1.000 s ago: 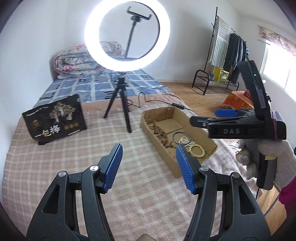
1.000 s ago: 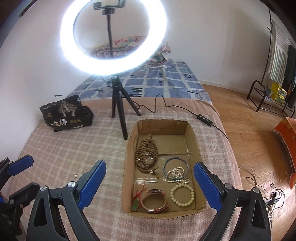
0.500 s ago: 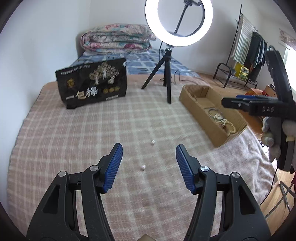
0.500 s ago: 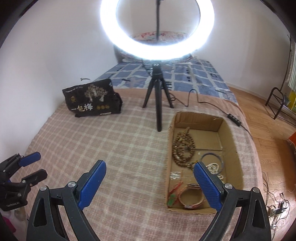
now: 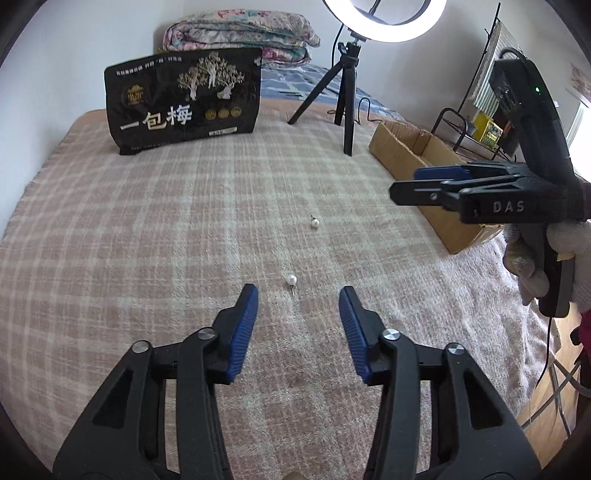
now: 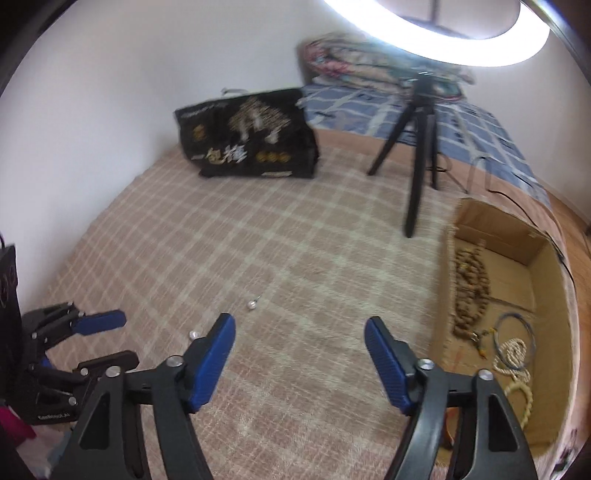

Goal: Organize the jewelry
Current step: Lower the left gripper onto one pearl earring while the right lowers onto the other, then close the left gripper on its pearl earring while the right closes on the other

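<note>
Two small pearl stud earrings lie on the pink plaid blanket (image 5: 147, 258). The near earring (image 5: 291, 279) lies just ahead of my left gripper (image 5: 298, 295), in line with the gap between the blue pads. That gripper's jaws are closing with nothing pressed between them. The far earring (image 5: 314, 222) lies further up the blanket. My right gripper (image 6: 300, 325) hovers over bare blanket, its jaws also closing and empty. Both earrings (image 6: 252, 305) (image 6: 193, 335) lie to its upper left. The cardboard box (image 6: 535, 266) at right holds wooden beads (image 6: 471, 288) and bracelets.
A black snack bag (image 5: 184, 99) stands at the back of the blanket. The ring light's tripod (image 5: 345, 96) stands beside the box (image 5: 406, 147). A folded quilt (image 5: 240, 33) lies behind. A gloved hand (image 5: 569, 251) holds the right gripper (image 5: 410, 184) above the box's near end.
Both grippers have come down and swung left, away from the box and over the blanket. The earrings now sit close ahead. Both pairs of jaws stand narrower than before.
</note>
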`<state>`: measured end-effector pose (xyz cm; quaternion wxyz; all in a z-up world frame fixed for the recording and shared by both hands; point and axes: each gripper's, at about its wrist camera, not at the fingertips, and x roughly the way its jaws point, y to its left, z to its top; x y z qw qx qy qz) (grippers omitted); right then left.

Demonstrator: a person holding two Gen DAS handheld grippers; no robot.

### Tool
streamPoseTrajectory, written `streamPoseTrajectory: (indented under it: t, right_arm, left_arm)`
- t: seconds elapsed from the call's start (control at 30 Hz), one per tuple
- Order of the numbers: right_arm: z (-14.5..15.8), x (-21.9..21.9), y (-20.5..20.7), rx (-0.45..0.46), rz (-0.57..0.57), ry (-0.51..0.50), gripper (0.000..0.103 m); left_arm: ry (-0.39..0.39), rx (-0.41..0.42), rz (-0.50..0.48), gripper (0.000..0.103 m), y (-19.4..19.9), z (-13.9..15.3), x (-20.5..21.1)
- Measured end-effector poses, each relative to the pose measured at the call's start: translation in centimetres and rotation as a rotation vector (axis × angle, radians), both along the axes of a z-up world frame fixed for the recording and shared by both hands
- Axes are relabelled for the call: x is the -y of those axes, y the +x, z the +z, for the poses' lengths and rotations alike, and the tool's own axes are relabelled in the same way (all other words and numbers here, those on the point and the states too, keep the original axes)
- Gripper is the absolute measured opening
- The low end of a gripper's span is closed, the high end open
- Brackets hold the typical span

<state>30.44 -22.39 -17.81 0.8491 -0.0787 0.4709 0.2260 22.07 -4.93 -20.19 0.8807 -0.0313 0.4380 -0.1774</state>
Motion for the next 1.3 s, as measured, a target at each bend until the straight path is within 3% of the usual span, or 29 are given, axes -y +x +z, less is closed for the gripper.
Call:
streamPoseTrajectory:
  t: [0.1, 0.33, 0.47, 0.53, 0.63, 0.83, 1.3]
  right_arm:
    - [-1.6, -1.4, 0.4, -0.02, 0.098, -0.022, 0.061]
    - [-4.3, -3.3, 1.6, -0.061, 0.193, -0.027, 0.049]
    - [-5.5, -3.7, 2.2, -0.068, 0.2, -0.03, 0.047]
    - [-6.0, -3.7, 2.4, -0.069, 0.197, -0.028, 0.047]
    - [-6.2, -3.7, 2.5, -0.072, 0.196, -0.019, 0.042]
    - [-6.3, -4.2, 2.7, -0.063, 0.208, -0.011, 0.042]
    - [-7.0, -5.5, 3.3, -0.045, 0.209, -0.024, 0.034]
  left_arm:
    - [0.004, -0.017, 0.006, 0.037, 0.5, -1.1, 0.4]
    - [-0.011, -0.043, 0.07, 0.032, 1.8, -3.0, 0.8]
    - [-0.012, -0.053, 0.12, 0.031, 2.6, -3.8, 1.2]
    - [0.002, -0.051, 0.141, 0.024, 2.8, -4.0, 1.6]
    - [0.045, -0.043, 0.17, 0.021, 3.0, -4.5, 2.2]
    - [0.072, -0.032, 0.227, 0.013, 3.3, -4.8, 2.1]
    - [0.048, -0.026, 0.273, 0.008, 3.4, -5.0, 1.5]
